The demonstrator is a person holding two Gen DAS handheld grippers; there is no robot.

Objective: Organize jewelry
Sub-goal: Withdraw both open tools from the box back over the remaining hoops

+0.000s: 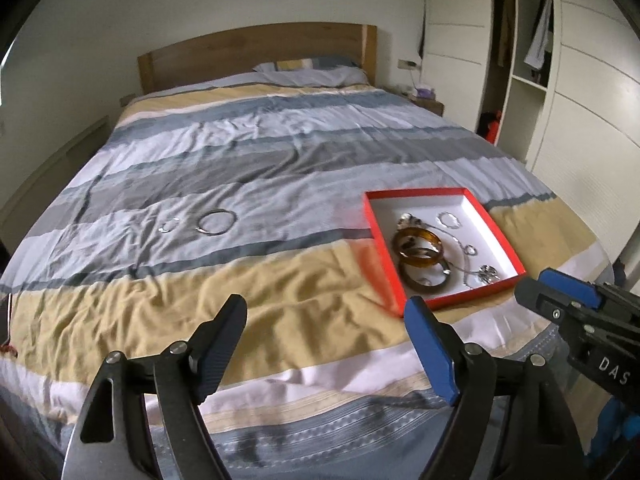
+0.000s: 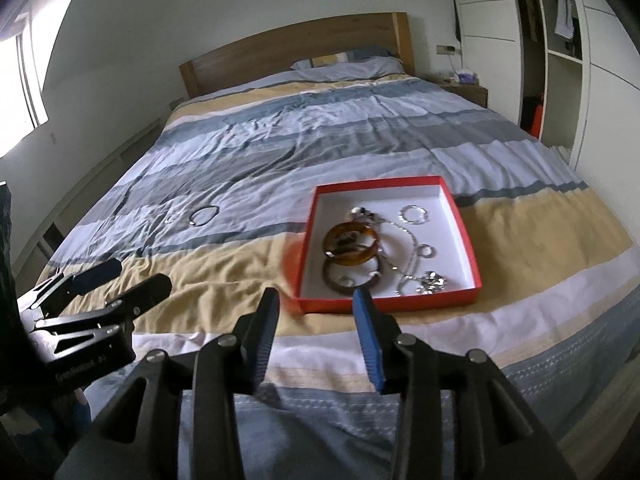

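A red box with a white inside lies on the striped bedspread. It holds amber bangles, a brown bangle, silver rings and a chain necklace. A silver bangle and a small ring lie loose on the bedspread left of the box. My left gripper is open and empty, near the foot of the bed. My right gripper is open and empty, just before the box's near edge.
The bed has a wooden headboard and pillows. A white wardrobe with open shelves stands at the right. A nightstand sits beside the headboard. A window is at the left.
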